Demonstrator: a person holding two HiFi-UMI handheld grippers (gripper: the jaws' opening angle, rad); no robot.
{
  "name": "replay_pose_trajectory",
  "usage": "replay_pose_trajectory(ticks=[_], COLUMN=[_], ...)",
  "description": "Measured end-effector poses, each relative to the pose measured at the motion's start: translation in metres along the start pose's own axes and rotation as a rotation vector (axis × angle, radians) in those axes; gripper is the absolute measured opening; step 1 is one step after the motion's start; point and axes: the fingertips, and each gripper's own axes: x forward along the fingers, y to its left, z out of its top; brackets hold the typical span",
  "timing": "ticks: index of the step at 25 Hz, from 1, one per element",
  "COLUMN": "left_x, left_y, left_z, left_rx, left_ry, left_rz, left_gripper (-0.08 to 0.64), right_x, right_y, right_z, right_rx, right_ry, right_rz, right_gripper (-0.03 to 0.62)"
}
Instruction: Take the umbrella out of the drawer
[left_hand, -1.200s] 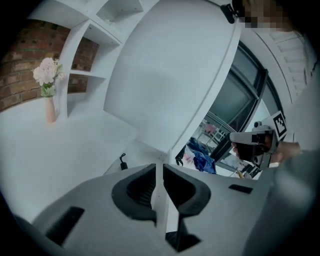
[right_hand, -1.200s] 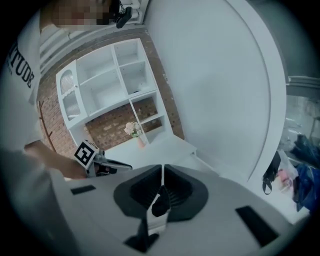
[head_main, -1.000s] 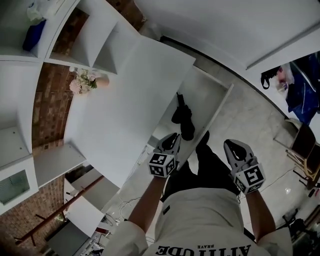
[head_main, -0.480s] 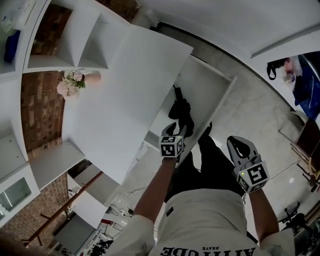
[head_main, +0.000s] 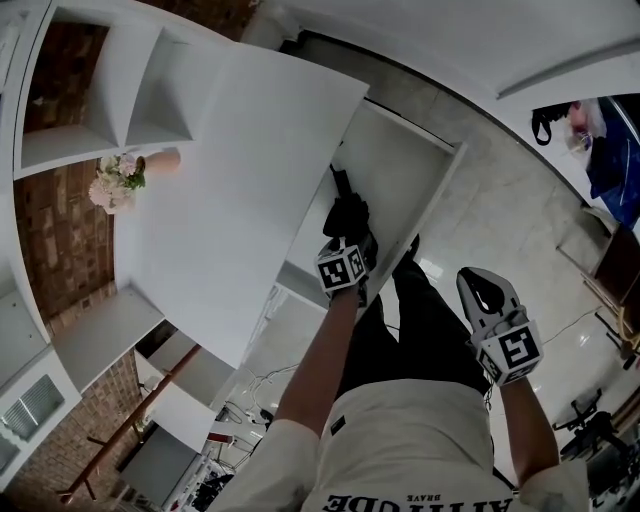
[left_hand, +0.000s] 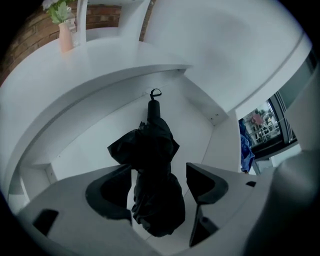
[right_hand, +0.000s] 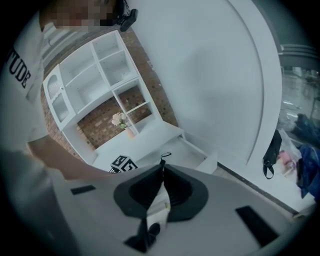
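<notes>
White desk, drawer open below; black umbrella lies inside, between jaws of left tool, just opening wide, not gripping. Right tool closed, empty, well apart.

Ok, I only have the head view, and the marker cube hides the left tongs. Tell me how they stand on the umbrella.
Observer: In the left gripper view the left tongs are open, having just been opening; the black umbrella lies between them, ungripped.
Operator: Say which end faces away.
Observer: Its wrist loop points toward the back of the drawer.
Operator: Now the right tongs.
Observer: Their own view shows the right tongs shut, nothing between them.
</notes>
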Motion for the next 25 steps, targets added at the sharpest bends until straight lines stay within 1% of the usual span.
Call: replay_pose_trajectory(ticks=[2,5,10,12,14,16,18,19,22,25], left_x=[0.009,0.023,0.041,0.047,0.051,0.052,0.053,0.053,0.05,0.044], left_y=[0.002,0.006,0.019,0.025,0.029,0.031,0.029,0.028,0.024,0.018], left_z=[0.0,-0.001,-0.003,-0.006,-0.008,-0.007,-0.006,-0.006,-0.009,-0.015], left_rx=[-0.018,-0.023,-0.017,0.002,0.034,0.057,0.078,0.097,0.19,0.292], left_ry=[0.011,0.028,0.049,0.064,0.075,0.068,0.052,0.047,0.061,0.089], left_rz=[0.029,0.081,0.176,0.197,0.196,0.192,0.176,0.159,0.111,0.063], left_gripper=[0.333,0.337,0.342,0.342,0.342,0.341,0.332,0.309,0.267,0.258], right_x=[0.0,0.001,0.003,0.003,0.003,0.004,0.006,0.007,0.008,0.01], right_y=[-0.005,-0.01,-0.019,-0.022,-0.023,-0.023,-0.024,-0.024,-0.022,-0.021], right_z=[-0.002,-0.006,-0.008,-0.008,-0.012,-0.015,-0.013,-0.011,-0.007,0.003], right_rx=[0.007,0.02,0.031,0.02,0.032,0.034,0.014,0.008,0.009,0.012], right_ry=[0.003,0.008,0.001,0.012,0.031,0.059,0.047,0.036,0.02,-0.003], right_rz=[-0.003,-0.006,-0.018,-0.02,-0.021,-0.018,-0.015,-0.014,-0.006,-0.004], right_gripper=[0.034,0.034,0.034,0.034,0.034,0.034,0.034,0.034,0.034,0.034])
